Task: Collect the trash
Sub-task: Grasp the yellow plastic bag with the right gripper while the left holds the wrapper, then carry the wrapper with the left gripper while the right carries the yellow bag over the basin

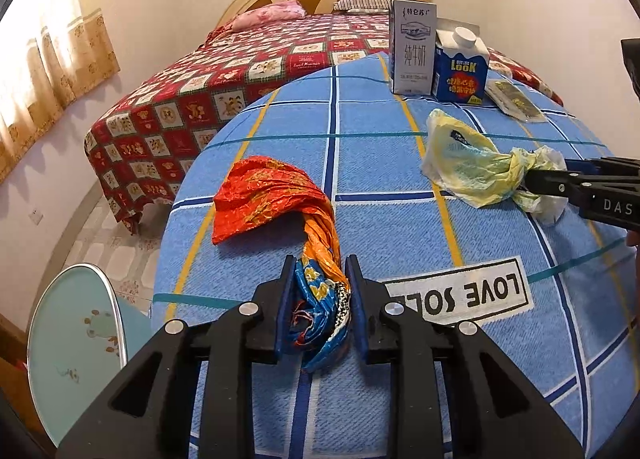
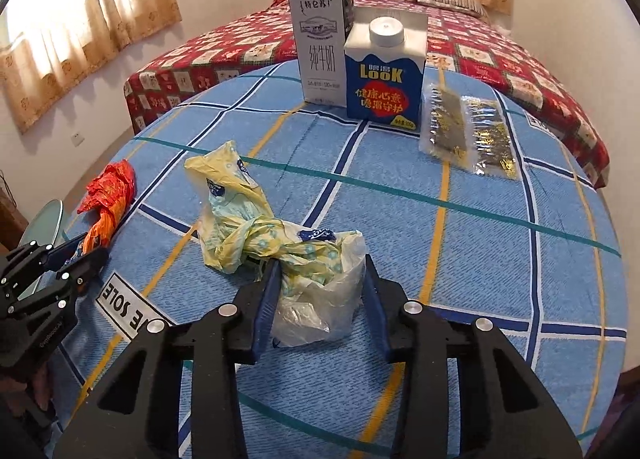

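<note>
A crumpled orange and red wrapper [image 1: 260, 195] lies on the blue checked cloth [image 1: 380, 167]. Its twisted blue-patterned end sits between the pads of my left gripper [image 1: 320, 265], which is shut on it. The same wrapper [image 2: 110, 191] and left gripper [image 2: 86, 249] show at the left edge of the right wrist view. A yellow plastic bag [image 2: 236, 219] with a clear crinkled end lies in front of my right gripper [image 2: 322, 263], whose pads press on that clear end. From the left wrist view, the right gripper [image 1: 528, 179] pinches the yellow bag [image 1: 464, 163] at its knotted end.
At the cloth's far side stand a white milk carton [image 2: 320, 55] and a blue LOOK carton [image 2: 384, 75], with a clear packet [image 2: 468, 135] lying to their right. Behind is a bed with a red quilt [image 1: 240, 71]. A pale round stool [image 1: 72, 347] stands low at left.
</note>
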Tool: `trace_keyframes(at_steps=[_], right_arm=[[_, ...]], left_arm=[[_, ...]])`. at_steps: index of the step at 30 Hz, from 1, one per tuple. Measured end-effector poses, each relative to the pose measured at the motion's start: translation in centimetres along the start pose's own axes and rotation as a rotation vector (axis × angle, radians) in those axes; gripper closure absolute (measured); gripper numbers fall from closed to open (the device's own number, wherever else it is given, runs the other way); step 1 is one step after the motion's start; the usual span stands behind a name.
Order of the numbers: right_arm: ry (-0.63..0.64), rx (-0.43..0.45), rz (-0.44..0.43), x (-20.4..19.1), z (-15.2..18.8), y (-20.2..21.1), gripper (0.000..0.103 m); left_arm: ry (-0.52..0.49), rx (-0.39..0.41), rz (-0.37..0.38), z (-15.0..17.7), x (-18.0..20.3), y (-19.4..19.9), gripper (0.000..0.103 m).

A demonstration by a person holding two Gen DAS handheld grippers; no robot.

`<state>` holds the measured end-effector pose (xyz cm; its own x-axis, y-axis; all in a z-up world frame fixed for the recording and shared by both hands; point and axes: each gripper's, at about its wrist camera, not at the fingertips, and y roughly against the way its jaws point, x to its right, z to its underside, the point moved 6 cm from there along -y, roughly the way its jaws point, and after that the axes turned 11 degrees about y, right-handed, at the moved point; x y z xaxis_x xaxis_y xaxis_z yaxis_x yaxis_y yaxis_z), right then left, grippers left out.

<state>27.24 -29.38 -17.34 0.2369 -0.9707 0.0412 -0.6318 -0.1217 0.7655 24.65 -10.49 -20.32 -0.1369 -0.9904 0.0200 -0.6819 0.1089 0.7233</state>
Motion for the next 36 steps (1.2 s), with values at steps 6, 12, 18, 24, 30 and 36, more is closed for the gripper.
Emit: trace_keyframes(at_steps=[6,12,18,24,30,36], right_arm=[[-0.005,0.028,0.01,0.3,-0.2,0.6,0.067],[0.041,0.009,0.003,-1.0,-0.2,0.7,0.071],[0.058,0.039,0.004,-1.9,-0.3,1.1,0.074],[0.063,0.051,0.008,-2.4,-0.2,1.5,0.075],[0.062,0.056,0.013,-2.6,-0.1,1.8,0.075],[0.041,0.072,0.008,-2.5,-0.2,2.3,0.075]], left_arm=[[0.001,0.0,0.002,0.0,-0.1,0.0,0.078],[-0.008,0.0,0.008,0.1,0.0,0.0,0.078],[-0.004,0.0,0.017,0.1,0.0,0.1,0.078],[-0.003,0.004,0.024,-0.1,-0.3,0.7,0.079],[0.005,0.009,0.014,-0.2,-0.7,0.8,0.079],[0.006,0.018,0.01,-0.4,-0.9,1.3,0.079]])
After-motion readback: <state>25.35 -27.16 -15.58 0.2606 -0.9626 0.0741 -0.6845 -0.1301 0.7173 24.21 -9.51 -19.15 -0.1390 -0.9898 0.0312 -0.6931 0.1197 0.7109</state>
